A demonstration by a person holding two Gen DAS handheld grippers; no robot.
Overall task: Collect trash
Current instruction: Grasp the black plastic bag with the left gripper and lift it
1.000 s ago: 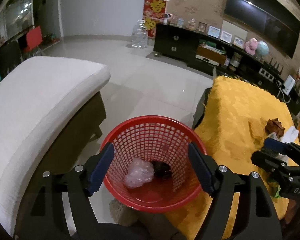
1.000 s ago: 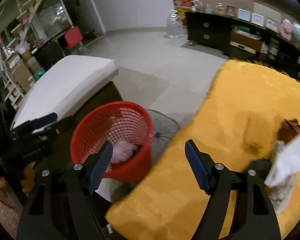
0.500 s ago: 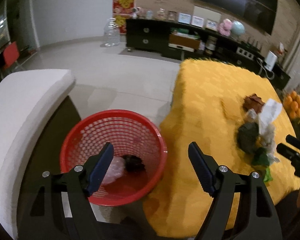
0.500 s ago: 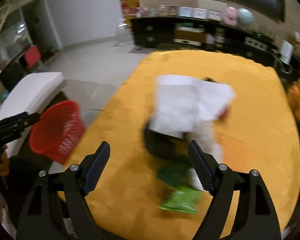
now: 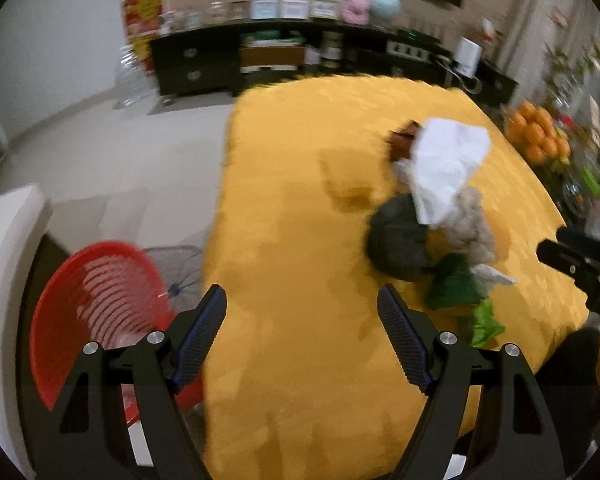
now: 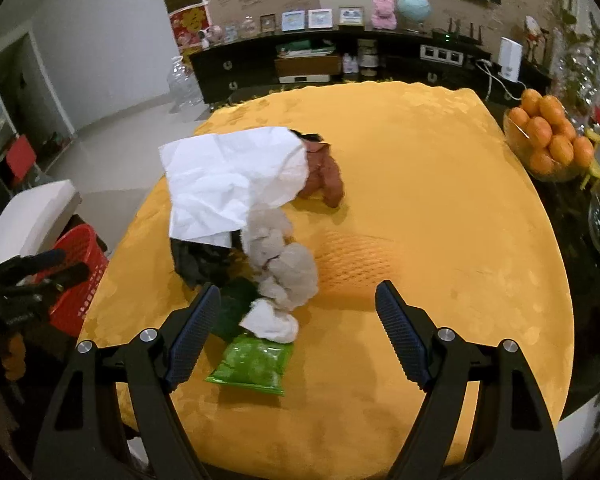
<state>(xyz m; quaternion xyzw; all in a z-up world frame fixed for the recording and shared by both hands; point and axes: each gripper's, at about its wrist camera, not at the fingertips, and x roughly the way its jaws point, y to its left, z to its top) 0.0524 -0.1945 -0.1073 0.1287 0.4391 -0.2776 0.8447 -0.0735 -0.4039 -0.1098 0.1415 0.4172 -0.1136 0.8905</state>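
Trash pile (image 6: 256,236) beside one red basket (image 6: 80,276): one white sheet, one green packet, both grippers (image 6: 298,320) (image 5: 302,328) wide, empty.

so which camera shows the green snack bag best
The right wrist view: the green snack bag lies sharp and whole on the yellow cloth, just ahead of the tongs. The left wrist view shows it only as a blurred green patch, partly behind one finger.
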